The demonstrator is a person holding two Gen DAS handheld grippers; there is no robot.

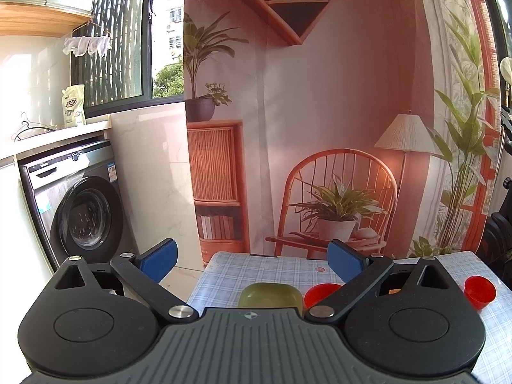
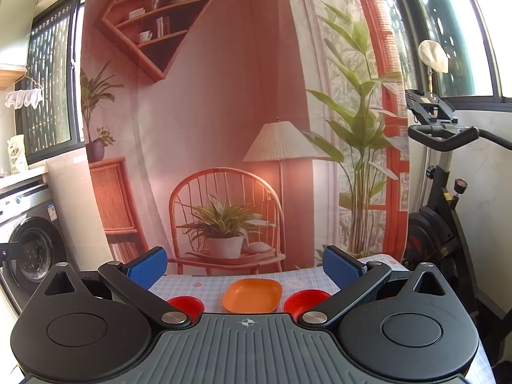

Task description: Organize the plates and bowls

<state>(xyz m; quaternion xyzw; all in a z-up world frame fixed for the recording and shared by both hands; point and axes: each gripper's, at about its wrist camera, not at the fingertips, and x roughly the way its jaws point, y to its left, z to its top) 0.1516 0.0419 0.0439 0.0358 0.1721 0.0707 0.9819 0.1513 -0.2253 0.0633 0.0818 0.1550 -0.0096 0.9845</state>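
An orange plate (image 2: 252,295) is seen lying flat on the checked tablecloth (image 2: 211,288), dead ahead at twelve o'clock in the right wrist view. It is flanked by a red bowl (image 2: 187,305) at nine o'clock and a second red bowl (image 2: 305,300) at three o'clock; both are partly cut off by the gripper body, so only their far rims are made out. The right gripper (image 2: 245,267) is held above and short of the plate, its blue pads (image 2: 147,270) spread wide apart with nothing gripped between them.

In the left wrist view, a green dish (image 1: 270,294) is found at twelve o'clock, its near half hidden behind the gripper body, so its shape cannot be told for certain. Just beside it at three o'clock a red bowl (image 1: 320,292) is partly covered by a finger link, and a small red cup (image 1: 480,291) is spotted farther out toward the table's edge. The left gripper (image 1: 252,264) is likewise opened wide and nothing is held.

Behind the table, a printed backdrop (image 2: 224,128) is hung; a washing machine (image 1: 83,204) is seen at nine o'clock and an exercise bike (image 2: 448,192) at three o'clock.
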